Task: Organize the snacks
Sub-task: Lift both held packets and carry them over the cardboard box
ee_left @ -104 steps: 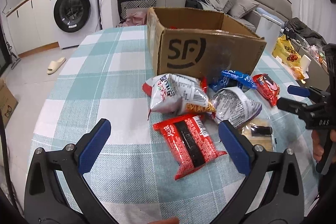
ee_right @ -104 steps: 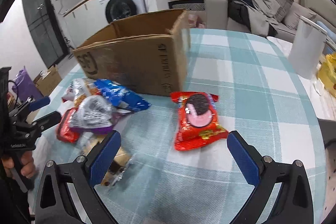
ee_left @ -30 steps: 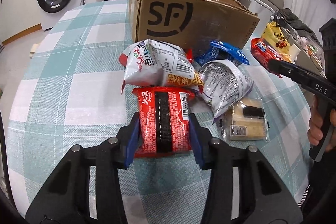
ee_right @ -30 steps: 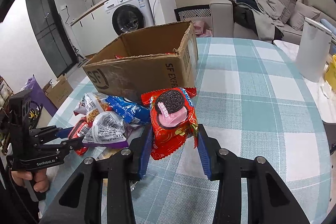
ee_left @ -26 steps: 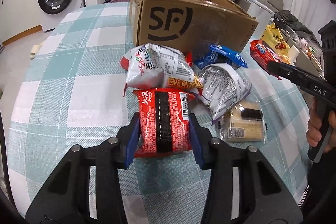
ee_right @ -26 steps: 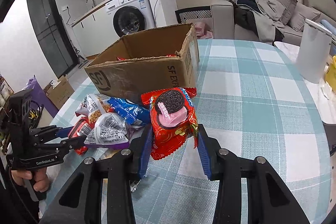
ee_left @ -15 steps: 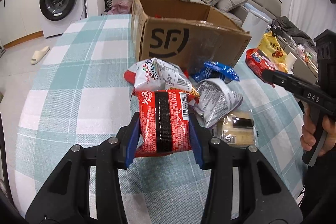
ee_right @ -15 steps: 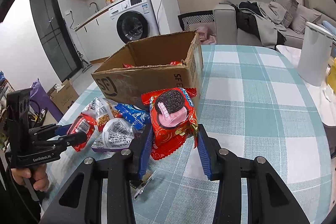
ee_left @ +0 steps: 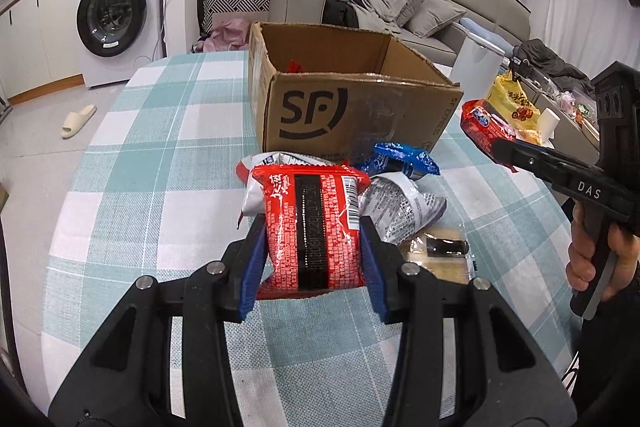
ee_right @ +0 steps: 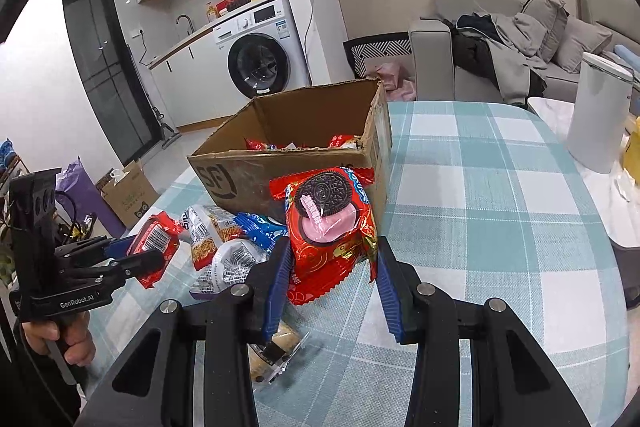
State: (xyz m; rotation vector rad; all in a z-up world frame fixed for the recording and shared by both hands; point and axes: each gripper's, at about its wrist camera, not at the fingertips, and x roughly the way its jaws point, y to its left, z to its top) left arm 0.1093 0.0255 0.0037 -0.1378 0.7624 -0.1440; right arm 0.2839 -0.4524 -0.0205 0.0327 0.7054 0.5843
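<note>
Two packets held: I grip one snack in each tool, both lifted above the table.
Left tool: my left gripper is pinched on a red packet with a black stripe, its blue pads pressed on both sides of it.
Right tool: my right gripper is clamped on a red cookie packet with a dark round cookie printed on it.
Box: the open cardboard box stands behind both packets, and a few red wrappers show inside it in the right wrist view.
Loose snacks: a blue packet, a silver packet and a white noodle packet lie close together just before the box; a clear pack with pale blocks lies beside them, nearer to me.
Surface: the table has a cloth of teal and white checks.
Room: a white washing machine stands under a counter at the left, a grey sofa with clothes on it is behind the box, and a pale slipper lies on the floor.
Far side: a white bin stands beyond the table edge at the right.
</note>
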